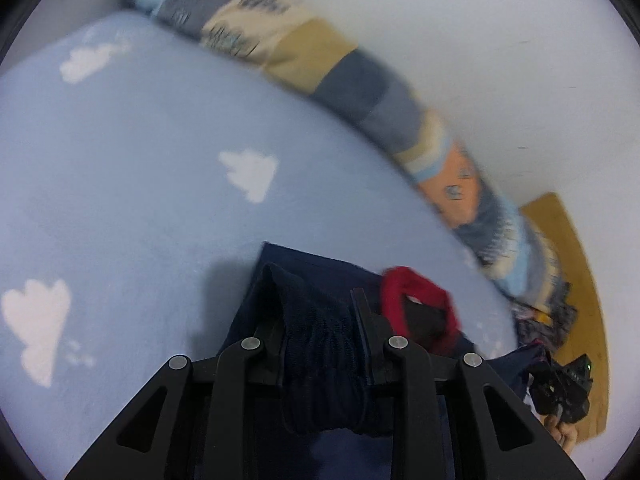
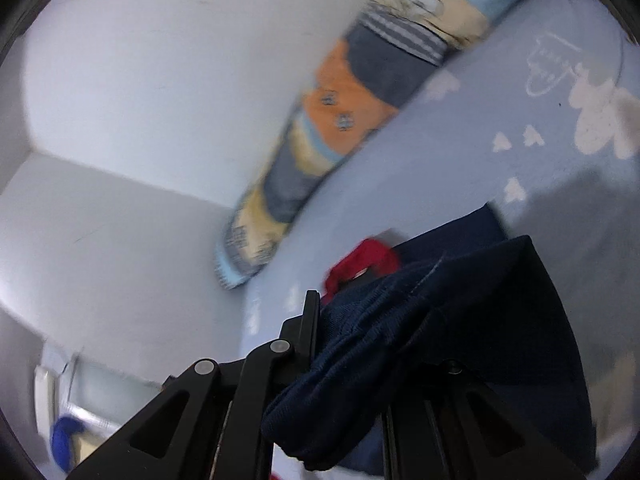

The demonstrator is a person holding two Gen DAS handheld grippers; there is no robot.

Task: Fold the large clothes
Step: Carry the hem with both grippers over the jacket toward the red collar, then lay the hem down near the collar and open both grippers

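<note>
While both views are smeared with blur, the left gripper (image 1: 316, 300) plainly has a thick bunch of the navy garment (image 1: 320, 360) pinched between its fingers, the jaws only a little apart around the cloth. The right gripper (image 2: 360, 312) is closed tight on another fold of the same dark fabric, which drapes over its far finger and hides it. The rest of the garment lies on the pale blue bedsheet (image 1: 140, 200) with white clouds, its red collar (image 1: 412, 300) showing just beyond the fingers. A striped bolster (image 1: 360, 88) runs along the white wall (image 1: 480, 40)
</note>
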